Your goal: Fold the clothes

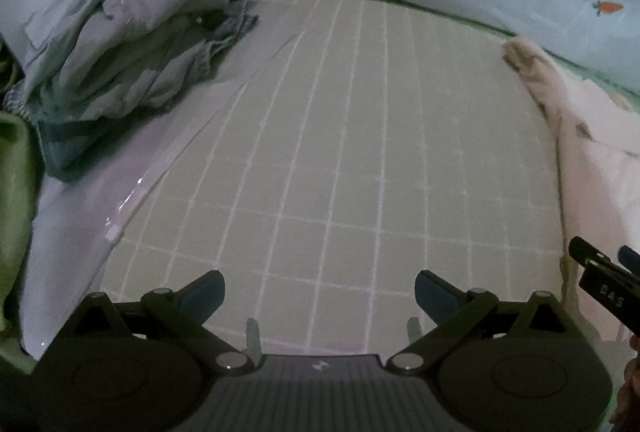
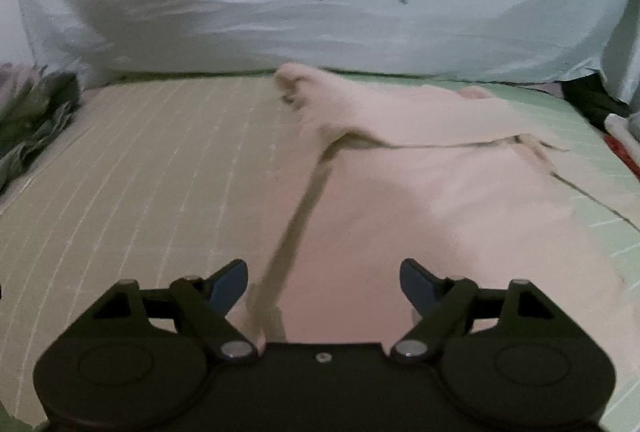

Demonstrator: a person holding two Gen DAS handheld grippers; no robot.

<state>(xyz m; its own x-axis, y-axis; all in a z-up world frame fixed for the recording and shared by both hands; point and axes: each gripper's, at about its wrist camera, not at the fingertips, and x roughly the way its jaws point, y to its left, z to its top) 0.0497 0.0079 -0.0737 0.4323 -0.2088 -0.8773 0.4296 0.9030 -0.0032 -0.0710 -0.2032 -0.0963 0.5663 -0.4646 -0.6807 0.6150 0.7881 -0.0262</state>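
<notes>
A home bedroom: gridded bed mat [image 1: 340,152], carrot-print sheet [image 2: 320,12], heaped laundry [image 1: 120,52].

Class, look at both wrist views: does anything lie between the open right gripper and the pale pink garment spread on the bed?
Nothing visible does. The right gripper hangs open directly over the pale pink garment, with only bare air between. The heap of grey clothes lies far off to the left, on the grid-patterned bed mat.
</notes>
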